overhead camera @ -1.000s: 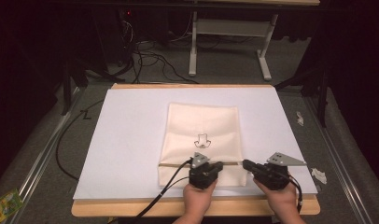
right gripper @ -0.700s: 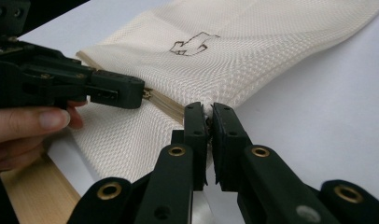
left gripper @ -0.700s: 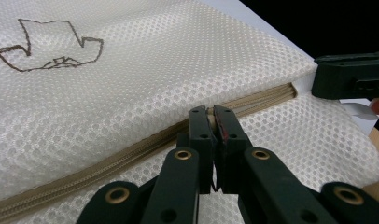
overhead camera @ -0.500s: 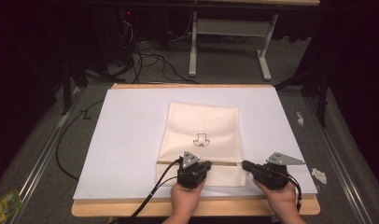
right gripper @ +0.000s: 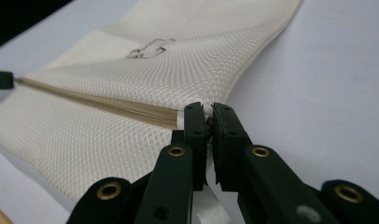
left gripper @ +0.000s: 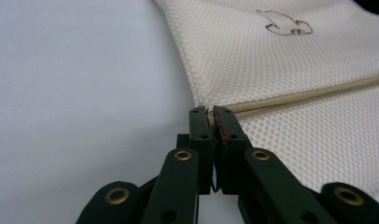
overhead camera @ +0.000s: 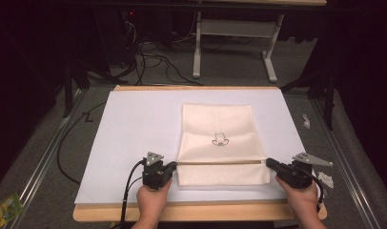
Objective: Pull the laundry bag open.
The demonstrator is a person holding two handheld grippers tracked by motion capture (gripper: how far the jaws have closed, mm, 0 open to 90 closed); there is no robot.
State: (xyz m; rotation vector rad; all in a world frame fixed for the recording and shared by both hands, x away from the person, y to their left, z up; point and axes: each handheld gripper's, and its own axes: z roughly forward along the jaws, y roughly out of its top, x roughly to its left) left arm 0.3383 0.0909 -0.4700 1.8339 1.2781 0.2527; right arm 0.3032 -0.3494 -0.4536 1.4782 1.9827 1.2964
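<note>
Mesh bag (overhead camera: 221, 143): cream, lying flat on the white sheet (overhead camera: 134, 129) that covers your table (overhead camera: 196, 211), a little right of the middle, with its short edge toward you.
Zipper (overhead camera: 220, 162): a tan line running straight across the bag close to its near end, seen from the high view; in the left gripper view (left gripper: 313, 93) it runs off to the right from your jaws.
Drawing (overhead camera: 221, 140): a small dark outline printed near the bag's middle, beyond the zipper.
Left gripper (overhead camera: 171, 166): your jaws are pressed together on the bag's left edge, right at the zipper's end; the left gripper view (left gripper: 211, 122) shows a sliver of fabric pinched between them.
Right gripper (overhead camera: 269, 163): your jaws are closed on the bag's right edge at the other zipper end; the right gripper view (right gripper: 209, 119) shows something small and whitish between the tips.
Hands: your left hand (overhead camera: 152, 202) and right hand (overhead camera: 303, 202) sit at the table's near edge, well apart, one at each side of the bag.
Floor: cables (overhead camera: 153, 55) and a white stand (overhead camera: 234, 43) beyond the table.
</note>
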